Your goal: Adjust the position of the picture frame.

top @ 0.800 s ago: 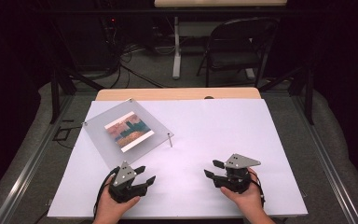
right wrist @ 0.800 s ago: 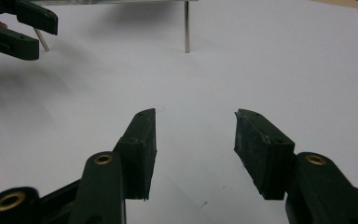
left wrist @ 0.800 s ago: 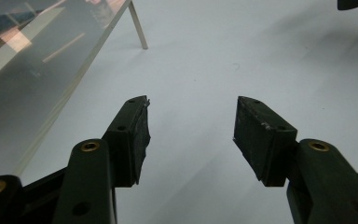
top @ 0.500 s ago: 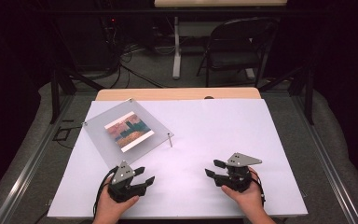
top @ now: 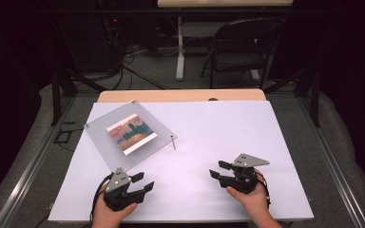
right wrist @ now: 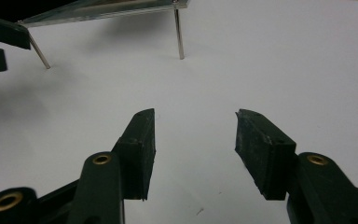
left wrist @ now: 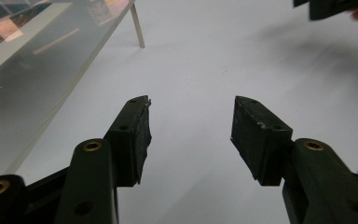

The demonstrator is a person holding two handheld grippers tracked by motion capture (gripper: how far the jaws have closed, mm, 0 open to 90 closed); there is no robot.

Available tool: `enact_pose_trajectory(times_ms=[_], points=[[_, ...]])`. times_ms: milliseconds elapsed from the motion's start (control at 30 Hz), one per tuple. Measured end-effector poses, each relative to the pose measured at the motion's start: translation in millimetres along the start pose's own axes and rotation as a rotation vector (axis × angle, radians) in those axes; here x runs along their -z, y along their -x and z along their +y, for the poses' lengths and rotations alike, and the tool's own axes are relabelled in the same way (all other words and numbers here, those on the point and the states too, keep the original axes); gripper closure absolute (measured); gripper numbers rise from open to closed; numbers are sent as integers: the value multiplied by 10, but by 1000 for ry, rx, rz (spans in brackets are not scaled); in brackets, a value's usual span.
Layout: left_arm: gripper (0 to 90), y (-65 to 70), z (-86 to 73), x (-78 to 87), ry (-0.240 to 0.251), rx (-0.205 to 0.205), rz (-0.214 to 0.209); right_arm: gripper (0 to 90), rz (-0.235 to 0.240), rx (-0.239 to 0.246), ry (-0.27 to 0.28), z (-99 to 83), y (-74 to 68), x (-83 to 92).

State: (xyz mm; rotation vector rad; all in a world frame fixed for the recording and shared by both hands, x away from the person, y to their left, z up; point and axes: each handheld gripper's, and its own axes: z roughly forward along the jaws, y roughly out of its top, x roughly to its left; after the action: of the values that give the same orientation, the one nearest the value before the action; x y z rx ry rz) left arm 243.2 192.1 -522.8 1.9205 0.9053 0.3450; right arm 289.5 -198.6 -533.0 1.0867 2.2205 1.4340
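The left gripper is held by the left hand at the near edge of the table, at about seven o'clock in the high view. Its jaws are seen parted about halfway in the left gripper view, with nothing but bare white surface between them; nothing is gripped. They are pointed toward two o'clock, at the table's middle.

The right gripper is held by the right hand at about five o'clock, well apart from the left one. Its jaws are likewise spread about halfway in the right gripper view, and nothing is held between them. They are aimed toward nine o'clock, across the table toward the left gripper.

The stand, a clear square plate raised on thin metal legs, is found at about ten o'clock on the table, turned corner-on. A picture of coloured blocks with a white border is seen within the plate. The stand's near corner lies just beyond the left gripper, not touched by it. In the left gripper view the plate edge is seen at eleven o'clock, beside the left jaw. In the right gripper view two legs are seen at twelve o'clock, with the plate above them.

A chair is set beyond the table at one o'clock.
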Motion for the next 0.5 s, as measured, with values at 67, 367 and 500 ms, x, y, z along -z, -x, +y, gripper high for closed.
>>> enact_pose_trajectory(times_ms=[67, 367, 500], points=[[477, -12, -16, 117, 18, 3, 40, 463, 6, -2, 7, 8, 5, -7], [508, -197, -165, 490, 57, 68, 158, 481, 18, 48, 8, 95, -33, -96], [518, -267, -233, 585, 54, 104, 199, 531, 31, 54, 6, 130, -29, -154]])
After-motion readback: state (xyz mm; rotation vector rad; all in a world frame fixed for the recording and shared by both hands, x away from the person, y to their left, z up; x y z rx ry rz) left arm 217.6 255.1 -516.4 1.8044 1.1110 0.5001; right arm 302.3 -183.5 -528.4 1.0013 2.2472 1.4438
